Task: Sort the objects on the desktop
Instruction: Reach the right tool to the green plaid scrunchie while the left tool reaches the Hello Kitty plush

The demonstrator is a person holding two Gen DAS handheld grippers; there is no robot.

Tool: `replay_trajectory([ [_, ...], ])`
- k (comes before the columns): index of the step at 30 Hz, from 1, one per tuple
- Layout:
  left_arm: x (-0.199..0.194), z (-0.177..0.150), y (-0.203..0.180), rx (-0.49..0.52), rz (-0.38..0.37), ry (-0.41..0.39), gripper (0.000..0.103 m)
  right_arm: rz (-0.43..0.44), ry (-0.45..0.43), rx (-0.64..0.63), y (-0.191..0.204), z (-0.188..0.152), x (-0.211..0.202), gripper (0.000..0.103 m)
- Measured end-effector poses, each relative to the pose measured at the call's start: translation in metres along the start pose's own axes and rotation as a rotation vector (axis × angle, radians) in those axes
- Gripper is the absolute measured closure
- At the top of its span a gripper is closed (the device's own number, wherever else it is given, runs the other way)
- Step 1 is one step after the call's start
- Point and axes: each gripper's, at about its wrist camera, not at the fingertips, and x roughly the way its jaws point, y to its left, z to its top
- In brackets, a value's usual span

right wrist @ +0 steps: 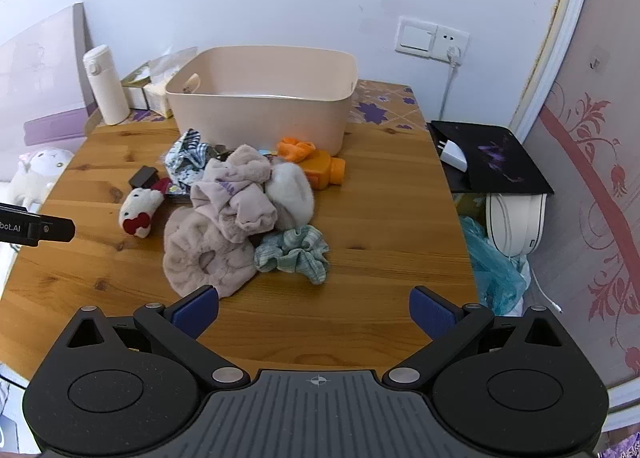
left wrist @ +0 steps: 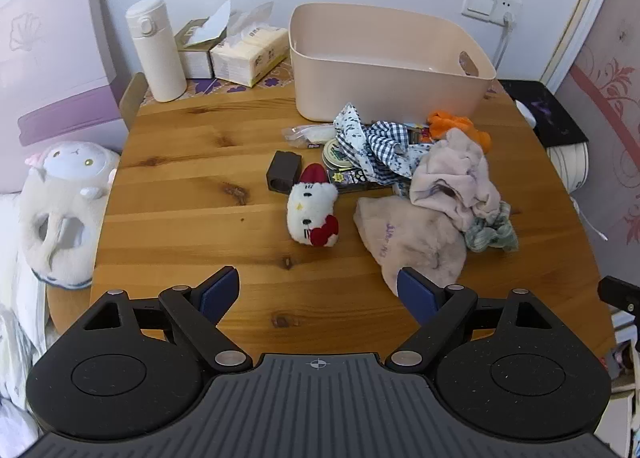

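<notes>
A heap of small objects lies mid-table: a white cat plush with a red bow (left wrist: pixel 313 211) (right wrist: pixel 139 211), a dark brown box (left wrist: pixel 283 172), round tins (left wrist: pixel 335 154), checked cloths (left wrist: pixel 380 146), pink fluffy fabric (left wrist: pixel 416 234) (right wrist: pixel 224 226), a green scrunchie (right wrist: pixel 294 250) and an orange bottle (right wrist: pixel 320 168). An empty beige bin (left wrist: pixel 384 70) (right wrist: pixel 260 106) stands behind the heap. My left gripper (left wrist: pixel 318 292) hovers open above the near table, short of the plush. My right gripper (right wrist: pixel 314 308) hovers open in front of the pink fabric and scrunchie. Neither holds anything.
A white flask (left wrist: pixel 154 50), tissue packs (left wrist: pixel 250 52) and a small carton stand at the back left. A plush sheep (left wrist: pixel 68 194) sits off the table's left edge. A black pad with a white charger (right wrist: pixel 454 152) lies to the right. The wall is close behind.
</notes>
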Motion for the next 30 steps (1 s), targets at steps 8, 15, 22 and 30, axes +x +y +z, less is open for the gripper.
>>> replay_trajectory([
  [8, 0.021, 0.014, 0.012, 0.025, -0.026, 0.004, 0.015, -0.011, 0.000, 0.015, 0.007, 0.007, 0.016, 0.000],
  [15, 0.040, 0.026, 0.017, 0.061, -0.048, 0.015, 0.015, -0.035, -0.017, 0.029, 0.007, 0.007, 0.034, 0.000],
  [22, 0.065, 0.032, 0.011, 0.113, -0.052, 0.038, 0.015, -0.088, -0.014, 0.046, -0.004, 0.008, 0.056, 0.000],
  [30, 0.102, 0.034, 0.000, 0.136, -0.034, 0.092, 0.015, -0.062, 0.047, 0.022, -0.014, 0.006, 0.092, 0.000],
])
